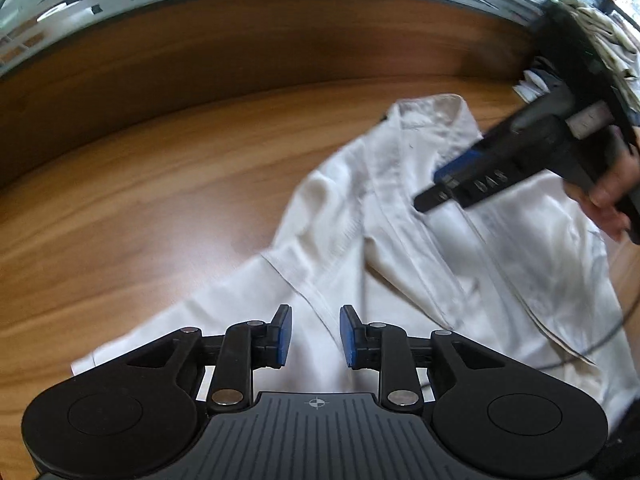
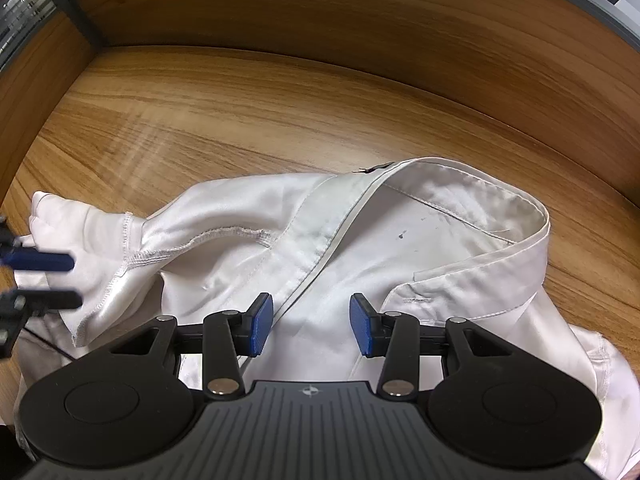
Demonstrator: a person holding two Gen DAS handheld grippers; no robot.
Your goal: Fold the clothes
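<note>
— Where's the garment?
— A white shirt (image 2: 360,248) lies rumpled on the wooden worktop (image 2: 200,120), collar (image 2: 500,208) away from the grippers.
— And the fingers?
— Left gripper (image 1: 316,336) and right gripper (image 2: 311,330) both hang above the cloth, fingers apart, holding nothing.

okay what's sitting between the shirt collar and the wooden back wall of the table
Nothing: in the right wrist view only bare wooden tabletop runs from the white shirt collar to the back wall.
</note>
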